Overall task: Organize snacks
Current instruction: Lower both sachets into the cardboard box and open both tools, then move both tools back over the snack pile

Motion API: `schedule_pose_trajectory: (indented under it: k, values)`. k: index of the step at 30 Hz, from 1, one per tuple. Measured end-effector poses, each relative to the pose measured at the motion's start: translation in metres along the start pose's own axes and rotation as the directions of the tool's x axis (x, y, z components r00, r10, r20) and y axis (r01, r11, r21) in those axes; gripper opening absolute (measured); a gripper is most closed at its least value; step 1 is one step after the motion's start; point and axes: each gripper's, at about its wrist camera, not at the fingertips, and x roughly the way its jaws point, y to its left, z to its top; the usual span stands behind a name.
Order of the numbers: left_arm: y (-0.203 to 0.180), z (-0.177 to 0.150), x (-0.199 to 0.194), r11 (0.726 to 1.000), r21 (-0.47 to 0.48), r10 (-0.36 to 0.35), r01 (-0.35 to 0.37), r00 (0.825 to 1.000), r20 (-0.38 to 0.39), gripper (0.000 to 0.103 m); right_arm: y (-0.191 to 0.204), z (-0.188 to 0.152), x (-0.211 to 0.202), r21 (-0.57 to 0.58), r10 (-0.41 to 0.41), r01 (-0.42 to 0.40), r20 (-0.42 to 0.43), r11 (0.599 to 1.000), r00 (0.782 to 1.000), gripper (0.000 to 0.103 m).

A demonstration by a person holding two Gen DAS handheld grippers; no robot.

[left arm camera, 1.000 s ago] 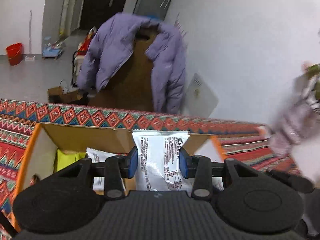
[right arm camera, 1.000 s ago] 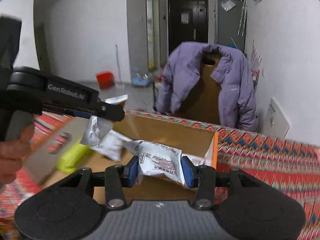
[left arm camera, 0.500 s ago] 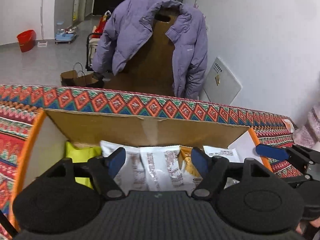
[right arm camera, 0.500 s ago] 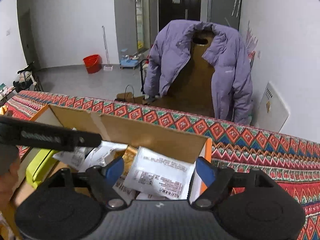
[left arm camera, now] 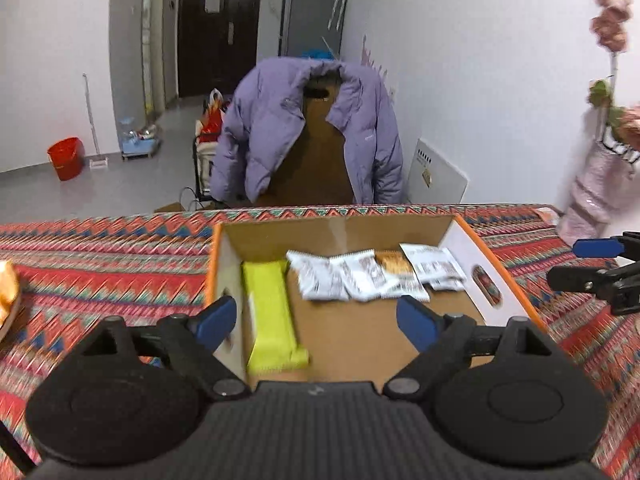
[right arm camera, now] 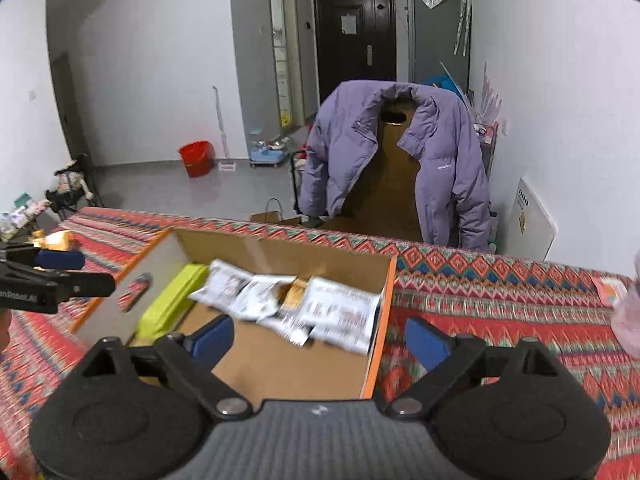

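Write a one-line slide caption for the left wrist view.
Open left tool above a box holding snacks.

Black grippers [left arm camera: 316, 322]; blue fingertips [left arm camera: 216, 320]

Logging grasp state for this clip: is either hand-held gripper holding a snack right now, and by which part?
Nothing is held. The left hand-held gripper and right hand-held gripper are both open and empty; the white packets lie in the cardboard box.
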Motion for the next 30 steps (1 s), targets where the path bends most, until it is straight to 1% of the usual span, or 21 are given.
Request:
schedule_pose_trajectory:
  k: [1,4,6,9,13,14,16,18,20,22,24,26,28,30]
  values:
    - [0.0,-0.011,-0.02,1.0,-0.003,-0.003,0.003,1.0,0.011,0.089,0.004,-0.008,-0.014,-0.004,0.006,-0.006,0.009,1.0,1.0,0.094]
    - [-0.001,-0.039,-0.067,1.0,-0.004,-0.028,0.029,0.998,0.049,0.095,0.02,-0.033,-0.056,-0.018,0.025,-0.024,0.049,1.0,0.998,0.096]
    - [-0.006,-0.064,-0.102,0.999,0.016,-0.041,0.04,0.994,0.097,0.097,0.033,-0.052,-0.081,-0.04,0.041,-0.038,0.076,0.998,0.996,0.096]
    - [-0.013,-0.102,-0.141,0.999,0.045,-0.027,0.02,0.987,0.159,0.099,0.049,-0.08,-0.114,-0.044,0.065,-0.06,0.105,0.997,0.992,0.097]
    - [-0.022,-0.149,-0.182,0.999,0.041,0.019,-0.028,0.976,0.216,0.1,0.066,-0.122,-0.154,-0.016,0.101,-0.1,0.159,0.995,0.982,0.098]
    - [-0.024,-0.16,-0.19,0.998,0.041,0.027,-0.037,0.974,0.225,0.1,0.071,-0.133,-0.164,-0.009,0.096,-0.096,0.172,0.995,0.98,0.099]
    - [-0.029,-0.185,-0.21,0.998,0.035,0.039,-0.049,0.97,0.241,0.101,0.083,-0.155,-0.183,-0.031,0.081,-0.077,0.204,0.997,0.976,0.102]
    - [-0.032,-0.204,-0.224,0.998,0.015,0.047,-0.053,0.967,0.25,0.102,0.093,-0.175,-0.196,-0.039,0.053,-0.046,0.224,0.998,0.973,0.103]
    - [-0.035,-0.221,-0.237,0.999,0.012,0.044,-0.048,0.968,0.247,0.102,0.105,-0.196,-0.208,-0.043,0.018,-0.008,0.239,0.999,0.971,0.103]
    - [-0.038,-0.236,-0.246,0.998,0.002,0.059,-0.061,0.968,0.244,0.102,0.115,-0.217,-0.217,-0.042,-0.011,0.022,0.251,0.999,0.968,0.103]
    - [-0.042,-0.248,-0.253,0.998,0.009,0.063,-0.067,0.97,0.235,0.102,0.122,-0.234,-0.222,-0.025,-0.012,0.019,0.254,1.0,0.967,0.103]
    - [-0.043,-0.256,-0.256,0.997,0.016,0.071,-0.077,0.971,0.229,0.102,0.126,-0.249,-0.224,-0.005,0.008,-0.007,0.237,1.0,0.971,0.103]
    - [-0.043,-0.257,-0.255,0.996,0.021,0.079,-0.085,0.973,0.217,0.102,0.128,-0.26,-0.224,0.003,0.024,-0.026,0.21,1.0,0.977,0.103]
    - [-0.042,-0.257,-0.251,0.996,0.021,0.085,-0.091,0.975,0.204,0.102,0.133,-0.267,-0.221,-0.011,0.018,-0.016,0.193,1.0,0.981,0.103]
